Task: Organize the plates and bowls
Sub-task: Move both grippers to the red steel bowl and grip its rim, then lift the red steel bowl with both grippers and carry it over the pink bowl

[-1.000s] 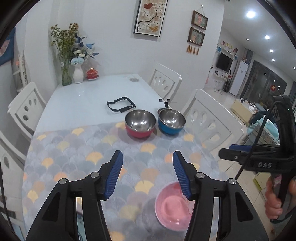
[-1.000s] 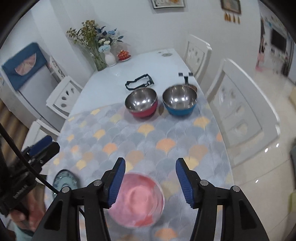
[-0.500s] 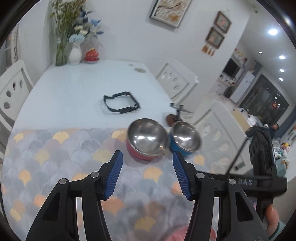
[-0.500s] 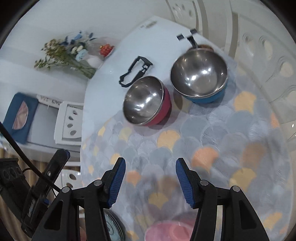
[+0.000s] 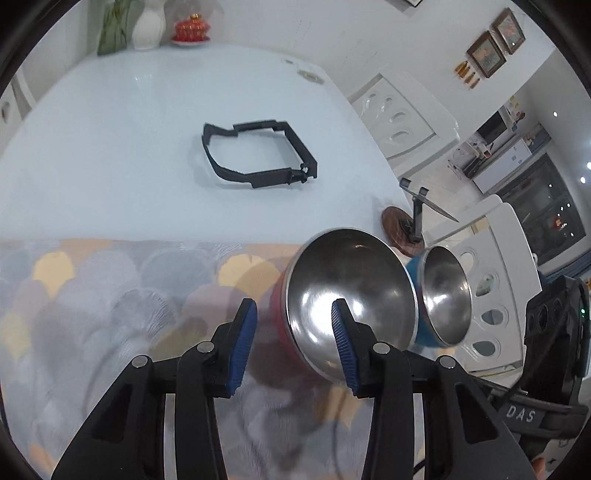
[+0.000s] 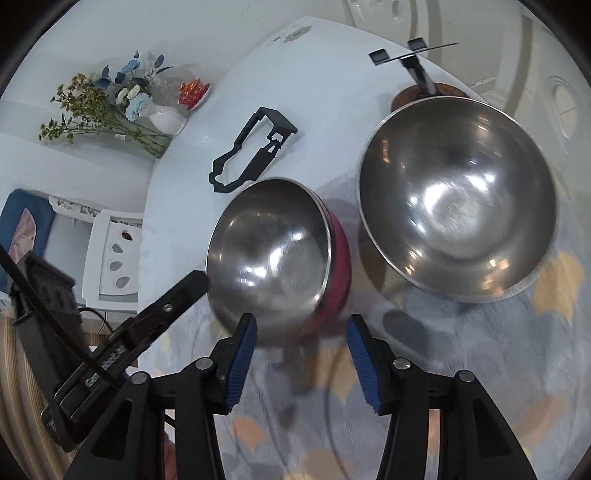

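A red steel-lined bowl (image 5: 351,295) and a blue steel-lined bowl (image 5: 445,299) stand side by side on the scallop-patterned mat (image 5: 110,295). My left gripper (image 5: 293,343) is open; its right finger sits over the red bowl's near rim, its left finger outside. In the right wrist view the red bowl (image 6: 273,254) is centre and the blue bowl (image 6: 458,199) to its right. My right gripper (image 6: 301,350) is open just short of the red bowl. The left gripper's finger (image 6: 177,295) touches or nears the red bowl's left rim.
A black plastic frame (image 5: 258,155) lies on the white table (image 5: 110,147) beyond the bowls. A phone stand on a brown round base (image 5: 404,230) stands behind the bowls. Vases with flowers (image 6: 110,107) and a red lidded cup (image 5: 192,29) are at the far end. White chairs (image 5: 491,273) flank the table.
Both grippers have moved forward to the bowls, which now loom large. The pink plate and the bluish plate have dropped out of view. Both grippers stay open.
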Available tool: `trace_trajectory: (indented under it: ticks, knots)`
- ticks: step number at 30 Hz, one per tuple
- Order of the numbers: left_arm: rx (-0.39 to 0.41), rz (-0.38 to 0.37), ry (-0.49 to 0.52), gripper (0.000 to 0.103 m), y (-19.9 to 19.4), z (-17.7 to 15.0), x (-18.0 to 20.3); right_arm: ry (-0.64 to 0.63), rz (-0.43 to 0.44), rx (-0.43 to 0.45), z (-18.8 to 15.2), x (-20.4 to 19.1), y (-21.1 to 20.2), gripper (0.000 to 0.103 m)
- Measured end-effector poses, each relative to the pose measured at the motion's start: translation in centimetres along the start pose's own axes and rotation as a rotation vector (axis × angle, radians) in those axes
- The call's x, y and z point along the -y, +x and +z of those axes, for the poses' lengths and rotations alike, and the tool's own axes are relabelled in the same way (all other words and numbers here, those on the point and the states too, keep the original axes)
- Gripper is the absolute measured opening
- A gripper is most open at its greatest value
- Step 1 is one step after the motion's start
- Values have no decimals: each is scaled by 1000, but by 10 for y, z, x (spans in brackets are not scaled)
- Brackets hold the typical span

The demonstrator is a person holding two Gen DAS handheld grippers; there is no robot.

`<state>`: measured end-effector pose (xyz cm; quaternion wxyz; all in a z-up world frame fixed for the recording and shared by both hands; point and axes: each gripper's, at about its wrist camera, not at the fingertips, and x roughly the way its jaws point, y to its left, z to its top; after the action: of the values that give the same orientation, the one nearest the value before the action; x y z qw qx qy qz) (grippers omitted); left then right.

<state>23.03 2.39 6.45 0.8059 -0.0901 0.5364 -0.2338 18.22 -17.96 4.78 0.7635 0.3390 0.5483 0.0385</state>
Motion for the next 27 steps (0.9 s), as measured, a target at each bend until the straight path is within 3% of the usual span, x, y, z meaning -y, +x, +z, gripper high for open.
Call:
trace_trajectory:
  ticks: [4,8,12,20,27]
  knots:
    - [-19,-8,1,35,18,8,-3,15,4,-23,8,2,16,46]
    - [-37,-22,0,25,29,11,-5,13,-22,-27,10,5,24,45]
    - [-56,-32,8,18,41,11,-5,11,-44,-38,12,9,32,37]
    - [-41,-34,9,18,41,10,-5,-43,-67,-25,10,4,33,34]
    - [4,-35,5,18,16,7,-3,-88,-66,-14,5,-12,19,34]
